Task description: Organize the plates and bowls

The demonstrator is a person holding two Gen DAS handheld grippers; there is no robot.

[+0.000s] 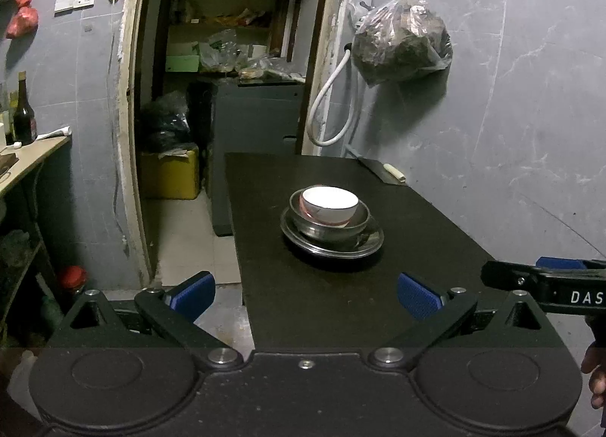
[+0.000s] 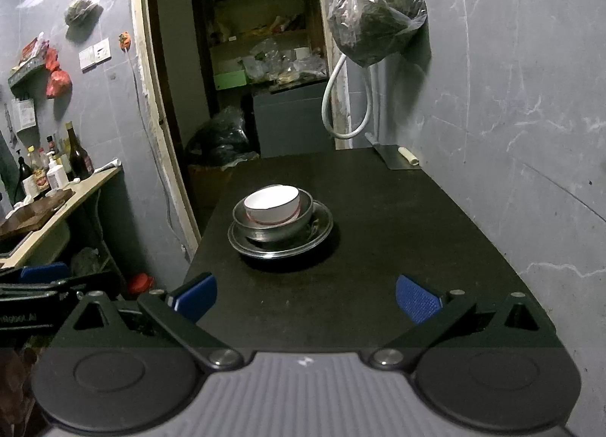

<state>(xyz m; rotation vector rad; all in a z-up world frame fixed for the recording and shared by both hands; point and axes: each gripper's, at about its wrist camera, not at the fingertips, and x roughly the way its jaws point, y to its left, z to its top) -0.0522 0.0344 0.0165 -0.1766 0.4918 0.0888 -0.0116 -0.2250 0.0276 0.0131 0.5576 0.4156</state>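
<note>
Both grippers are hanging back at the near end of the black table [image 1: 416,209], pointing forward and roughly level. The left gripper [image 1: 306,295] has its jaws spread wide with nothing between the blue pads [image 1: 418,298], and it sits over the table's near left corner, so its left finger hangs out over the floor. The right gripper [image 2: 306,296] is the same deal: jaws released, wide apart, holding nothing, lined up more squarely over the tabletop. In the left view you can catch the side of the right gripper poking in at the right edge.

The dishes are already stacked up in the middle of the table: a white bowl [image 1: 329,204] sits inside a metal bowl [image 1: 328,224], and that sits on a metal plate [image 1: 363,243]. The white one looks tilted a bit inside the metal bowl. The stack is well ahead of both sets of jaws, not touching either. From the left gripper it's just right of center; from the right gripper it's off to the left of center.

A full plastic bag [image 2: 375,20] hangs on the wall behind the table.
</note>
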